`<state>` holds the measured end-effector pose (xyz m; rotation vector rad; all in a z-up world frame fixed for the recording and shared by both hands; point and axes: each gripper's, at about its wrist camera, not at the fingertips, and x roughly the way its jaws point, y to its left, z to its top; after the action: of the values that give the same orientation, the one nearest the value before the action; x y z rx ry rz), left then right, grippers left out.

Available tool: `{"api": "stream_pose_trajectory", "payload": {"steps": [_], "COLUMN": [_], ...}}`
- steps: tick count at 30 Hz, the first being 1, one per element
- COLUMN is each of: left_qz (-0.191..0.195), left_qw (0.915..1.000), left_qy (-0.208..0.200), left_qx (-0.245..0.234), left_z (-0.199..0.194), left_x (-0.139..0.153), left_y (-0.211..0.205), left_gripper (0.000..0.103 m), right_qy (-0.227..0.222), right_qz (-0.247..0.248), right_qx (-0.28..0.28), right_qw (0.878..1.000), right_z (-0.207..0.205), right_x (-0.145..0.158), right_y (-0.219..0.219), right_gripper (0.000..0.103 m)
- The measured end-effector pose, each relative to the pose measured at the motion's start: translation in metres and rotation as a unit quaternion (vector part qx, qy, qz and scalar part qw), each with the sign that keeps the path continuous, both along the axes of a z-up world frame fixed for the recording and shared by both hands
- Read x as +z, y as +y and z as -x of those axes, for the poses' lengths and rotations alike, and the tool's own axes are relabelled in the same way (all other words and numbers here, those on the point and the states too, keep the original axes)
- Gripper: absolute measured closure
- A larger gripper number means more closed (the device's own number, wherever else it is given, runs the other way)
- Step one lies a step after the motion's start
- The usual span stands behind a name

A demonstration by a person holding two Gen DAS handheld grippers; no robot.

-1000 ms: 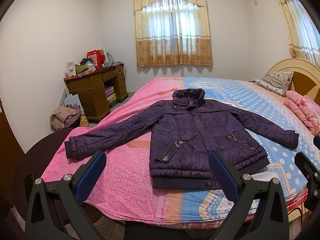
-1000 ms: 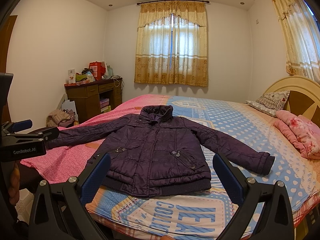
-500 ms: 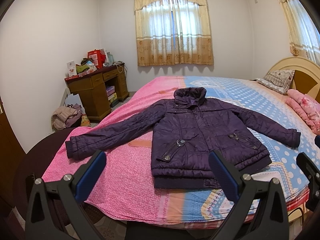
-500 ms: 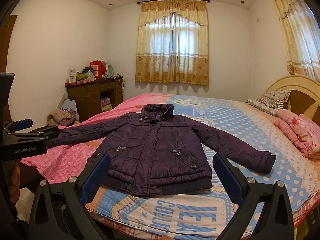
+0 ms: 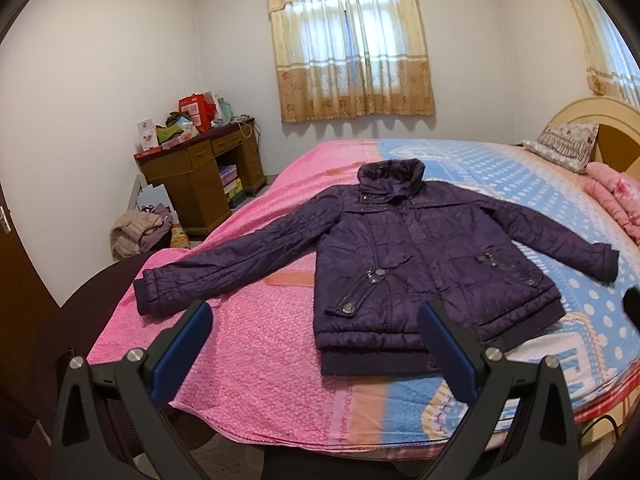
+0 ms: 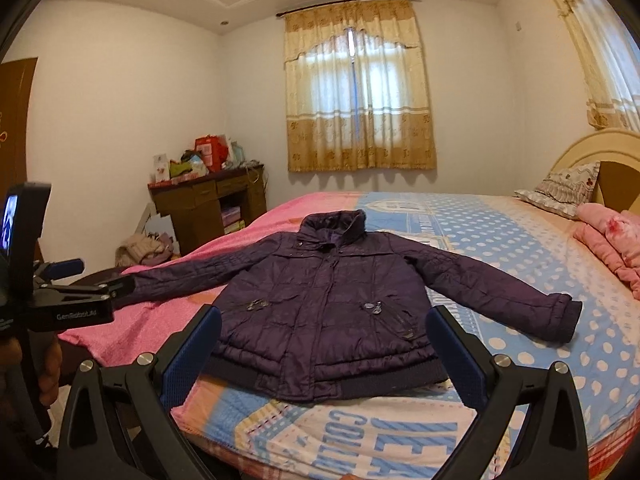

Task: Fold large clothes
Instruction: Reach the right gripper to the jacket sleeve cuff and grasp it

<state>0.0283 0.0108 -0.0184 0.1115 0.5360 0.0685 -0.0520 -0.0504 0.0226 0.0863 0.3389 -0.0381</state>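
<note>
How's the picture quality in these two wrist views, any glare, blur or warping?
Left wrist view: fisheye bends the walls, dark vignette in the corners, window blown out behind the curtains, purple jacket sharp. Right wrist view: same curved distortion, jacket dim and low in contrast against the bright window, no obvious motion blur.

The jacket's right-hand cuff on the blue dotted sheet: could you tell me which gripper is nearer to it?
Right. The right gripper hovers before the hem, near that cuff; the left gripper hovers towards the opposite sleeve.

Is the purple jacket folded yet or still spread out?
Spread out: the jacket lies flat on the bed, both sleeves stretched sideways.
</note>
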Motion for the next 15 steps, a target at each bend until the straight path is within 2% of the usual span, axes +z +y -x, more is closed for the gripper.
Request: {"api": "stream_pose_trajectory", "payload": {"steps": [2,6,11,15], "left_qz": [-0.012,0.000,0.008,-0.005], "left_qw": [0.9999,0.9994,0.9976,0.9975], "left_qy": [0.005,0.030,0.056,0.056], "left_qx": [0.001,-0.016,-0.040,-0.043], "left_z": [-0.008,-0.028,-0.057,-0.086], "left_x": [-0.006,-0.020,-0.042,-0.053], "left_y": [-0.002,-0.006,-0.020,-0.033], "left_gripper": [0.000,0.000,0.000,0.000], "right_qy": [0.014,0.079,0.118,0.128], "right_qz": [-0.006,-0.006,-0.073,-0.107], "right_qx": [-0.013,-0.046,-0.077,-0.135], "right_qw": [1.000,0.996,0.987,0.977], "right_z": [-0.008,-0.029,-0.042,-0.045], "right_x": [-0.008,-0.031,-0.065,-0.085], "right_y": [-0.012,-0.044,-0.108,-0.171], "right_gripper": [0.001,0.001,0.001,0.001]}}
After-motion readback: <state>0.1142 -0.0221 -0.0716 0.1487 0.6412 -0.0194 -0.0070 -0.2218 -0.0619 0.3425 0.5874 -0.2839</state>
